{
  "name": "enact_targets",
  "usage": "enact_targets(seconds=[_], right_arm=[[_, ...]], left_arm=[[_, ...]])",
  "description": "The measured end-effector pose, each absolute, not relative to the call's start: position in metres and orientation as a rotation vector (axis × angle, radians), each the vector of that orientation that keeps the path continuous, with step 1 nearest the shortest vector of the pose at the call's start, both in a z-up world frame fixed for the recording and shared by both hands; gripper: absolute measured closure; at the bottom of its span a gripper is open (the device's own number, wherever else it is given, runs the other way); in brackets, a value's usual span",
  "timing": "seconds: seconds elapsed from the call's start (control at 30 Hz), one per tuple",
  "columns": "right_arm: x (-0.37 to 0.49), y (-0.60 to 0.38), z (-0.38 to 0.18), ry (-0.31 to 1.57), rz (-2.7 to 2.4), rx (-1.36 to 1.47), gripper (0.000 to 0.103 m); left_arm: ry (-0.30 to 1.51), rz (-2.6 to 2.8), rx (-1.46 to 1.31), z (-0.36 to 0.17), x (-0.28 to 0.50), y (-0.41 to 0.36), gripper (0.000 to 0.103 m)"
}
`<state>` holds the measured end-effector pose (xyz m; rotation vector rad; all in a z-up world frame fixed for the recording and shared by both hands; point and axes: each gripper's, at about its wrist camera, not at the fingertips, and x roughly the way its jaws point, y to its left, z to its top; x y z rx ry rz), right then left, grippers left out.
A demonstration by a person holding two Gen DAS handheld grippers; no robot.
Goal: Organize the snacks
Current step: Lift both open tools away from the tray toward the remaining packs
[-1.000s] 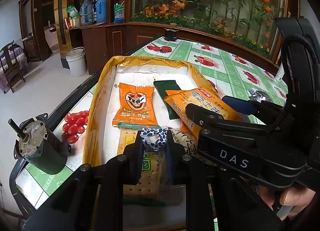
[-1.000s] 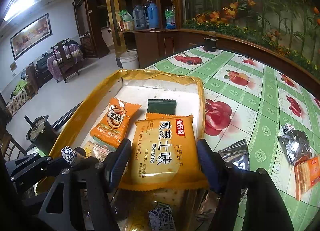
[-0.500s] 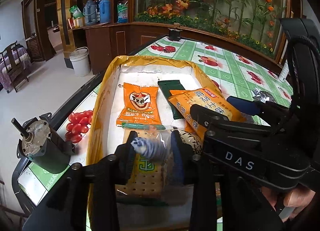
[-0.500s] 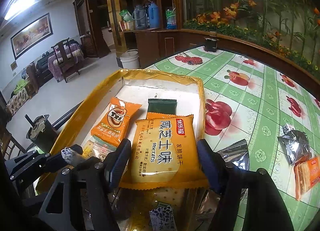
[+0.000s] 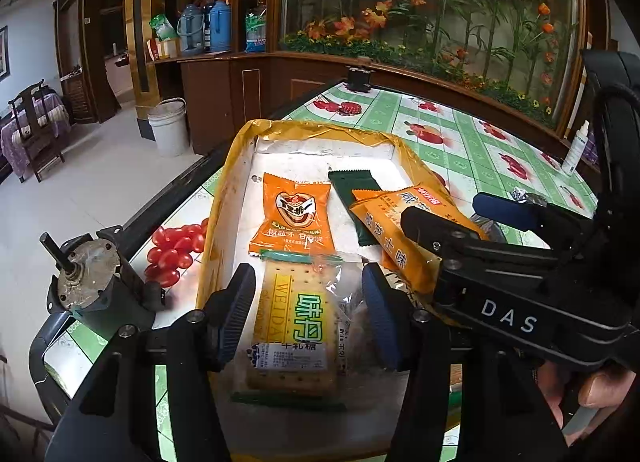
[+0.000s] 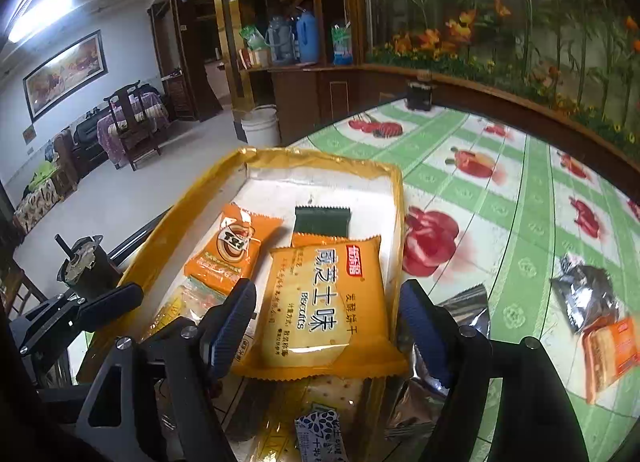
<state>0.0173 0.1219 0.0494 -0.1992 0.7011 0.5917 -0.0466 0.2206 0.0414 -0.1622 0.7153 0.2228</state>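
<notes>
A yellow-rimmed tray (image 5: 224,190) with a white floor holds several snacks. My left gripper (image 5: 308,286) hovers over its near end with the jaws opening. Nothing is pinched between them, and a clear-wrapped cracker pack (image 5: 294,326) lies below the gap. My right gripper (image 6: 328,298) straddles an orange biscuit packet (image 6: 324,302) that rests on other snacks. Its jaws are opening too, and the pads stand off the packet's edges. An orange packet with a face logo (image 5: 294,218) and a dark green packet (image 5: 354,186) lie farther back. A small blue-and-white sachet (image 6: 320,436) lies under the right gripper.
A grey motor (image 5: 88,294) stands at the table's left edge beside the tray. Silver wrappers (image 6: 588,294) and an orange snack pack (image 6: 608,350) lie on the green-checked tablecloth to the right. A white spray bottle (image 5: 574,154) stands far right. A wooden ledge bounds the table's far side.
The left jaws have opened and the small blue-and-white sachet they pinched is gone from between them. The right jaws have widened a little around the orange biscuit packet.
</notes>
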Motion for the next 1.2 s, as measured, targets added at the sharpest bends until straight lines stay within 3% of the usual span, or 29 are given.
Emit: enact_targets(seconds=[0.4,0.47,0.53,0.67,0.8,0.93,1.2], right_arm=[[-0.019,0.102,0.092,0.397,0.501,-0.208,0.025],[-0.031,0.098,0.100,0.330,0.475,-0.232,0.023],[-0.040,0.094,0.104,0.283,0.464,-0.243,0.022],[-0.062,0.082,0.112,0.189,0.436,-0.263,0.018],[-0.076,0.065,0.120,0.154,0.433,-0.249,0.018],[-0.085,0.044,0.124,0.144,0.420,-0.237,0.015],[-0.078,-0.004,0.122,0.214,0.392,-0.165,0.014]], left_arm=[[0.522,0.294,-0.105,0.068,-0.080,0.213,0.048],[0.480,0.308,-0.082,0.072,-0.087,0.210,0.043],[0.416,0.324,-0.057,0.078,-0.097,0.205,0.030],[0.314,0.341,0.004,0.086,-0.110,0.192,0.029],[0.215,0.347,0.083,0.093,-0.122,0.175,0.028],[0.131,0.345,0.145,0.093,-0.131,0.161,0.018],[0.054,0.327,0.232,0.091,-0.136,0.138,0.018]])
